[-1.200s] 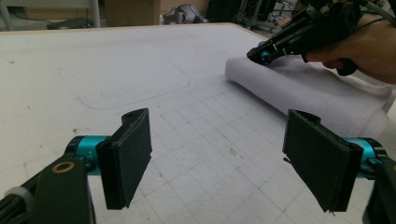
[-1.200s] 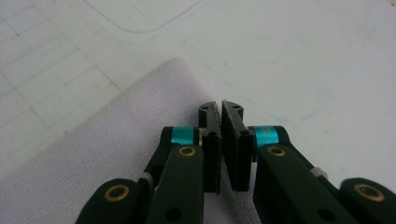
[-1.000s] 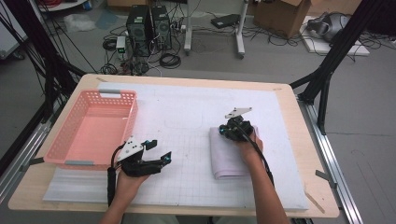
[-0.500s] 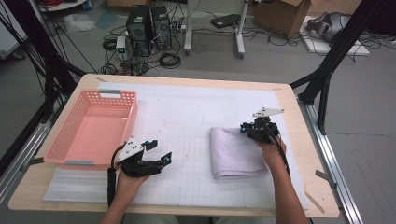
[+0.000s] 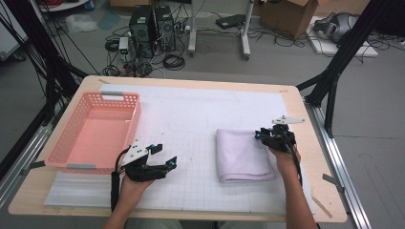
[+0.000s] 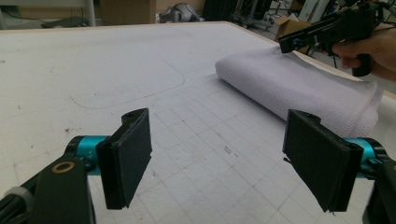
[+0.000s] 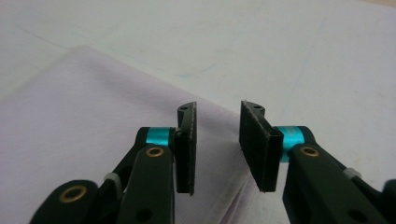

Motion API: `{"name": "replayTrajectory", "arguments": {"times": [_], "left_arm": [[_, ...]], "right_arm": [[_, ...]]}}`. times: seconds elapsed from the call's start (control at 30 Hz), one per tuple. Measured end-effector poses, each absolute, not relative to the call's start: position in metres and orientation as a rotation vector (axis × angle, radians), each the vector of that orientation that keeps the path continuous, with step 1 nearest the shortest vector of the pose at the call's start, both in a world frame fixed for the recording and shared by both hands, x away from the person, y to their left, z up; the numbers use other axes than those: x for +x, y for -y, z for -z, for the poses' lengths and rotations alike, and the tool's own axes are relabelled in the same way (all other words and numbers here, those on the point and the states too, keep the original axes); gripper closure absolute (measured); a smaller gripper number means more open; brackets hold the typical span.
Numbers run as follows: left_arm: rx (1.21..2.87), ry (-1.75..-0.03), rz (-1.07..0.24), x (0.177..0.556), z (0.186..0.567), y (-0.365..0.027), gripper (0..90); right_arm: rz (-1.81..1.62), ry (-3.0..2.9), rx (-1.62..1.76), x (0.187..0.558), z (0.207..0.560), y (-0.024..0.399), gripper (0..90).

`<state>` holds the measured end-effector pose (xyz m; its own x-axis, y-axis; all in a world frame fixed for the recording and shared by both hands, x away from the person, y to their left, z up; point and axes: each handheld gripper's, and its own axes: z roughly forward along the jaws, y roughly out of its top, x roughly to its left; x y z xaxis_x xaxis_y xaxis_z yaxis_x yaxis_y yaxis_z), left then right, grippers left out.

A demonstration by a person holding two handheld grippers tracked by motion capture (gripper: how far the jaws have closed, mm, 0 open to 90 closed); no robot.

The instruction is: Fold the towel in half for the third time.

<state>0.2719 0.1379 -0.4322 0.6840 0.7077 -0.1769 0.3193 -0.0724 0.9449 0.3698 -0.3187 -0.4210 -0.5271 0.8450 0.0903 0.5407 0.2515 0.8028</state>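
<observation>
A folded towel (image 5: 243, 155) lies on the white mat (image 5: 200, 114), right of centre, its fold complete and its right edge just beside the right gripper (image 5: 260, 135). That gripper's jaws have just been opening and now stand a little apart with nothing between them; in the right gripper view the gripper (image 7: 217, 142) hovers over the towel's (image 7: 93, 126) hemmed edge, pads clear of the cloth. The left gripper (image 5: 162, 155) rests low on the mat near the table's front, jaws wide apart and empty, beside the pink basket (image 5: 71, 143).

The likeliest slip from here, by these pictures: if the right hand pulls away low, a pad could snag the top layer and drag the fold open. A grab at the hem alone would probably lift one layer and let the rest sag out of shape. Carrying the towel to the basket with one gripper risks it unrolling on the way.

Room is generous: bare mat lies between towel and basket, and behind the towel to the far edge. The right side is tighter, with the mat's edge and the table's (image 5: 315, 143) wooden rim near the right hand.
</observation>
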Motion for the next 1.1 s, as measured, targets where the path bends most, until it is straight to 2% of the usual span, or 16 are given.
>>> {"name": "replayTrajectory", "arguments": {"times": [0.2, 0.37, 0.57, 0.8, 0.97, 1.1], "left_arm": [[1.666, -0.844, -0.392, 0.272, 0.432, -0.138, 24.1], [1.669, -0.84, -0.392, 0.271, 0.432, -0.137, 24.1], [1.671, -0.839, -0.39, 0.272, 0.433, -0.135, 24.1], [1.662, -0.837, -0.387, 0.272, 0.432, -0.137, 23.9], [1.657, -0.839, -0.377, 0.272, 0.432, -0.138, 23.4], [1.657, -0.841, -0.357, 0.273, 0.432, -0.139, 22.2]], "right_arm": [[-1.319, -2.356, 1.176, 0.353, 0.428, 0.332, 67.4], [-1.317, -2.349, 1.247, 0.346, 0.439, 0.347, 71.2], [-1.353, -2.298, 1.303, 0.335, 0.433, 0.364, 68.3], [-1.423, -2.359, 1.094, 0.299, 0.422, 0.343, 63.2], [-1.327, -2.425, 1.01, 0.286, 0.429, 0.327, 63.1], [-1.229, -2.411, 1.018, 0.278, 0.438, 0.336, 65.6]]}}
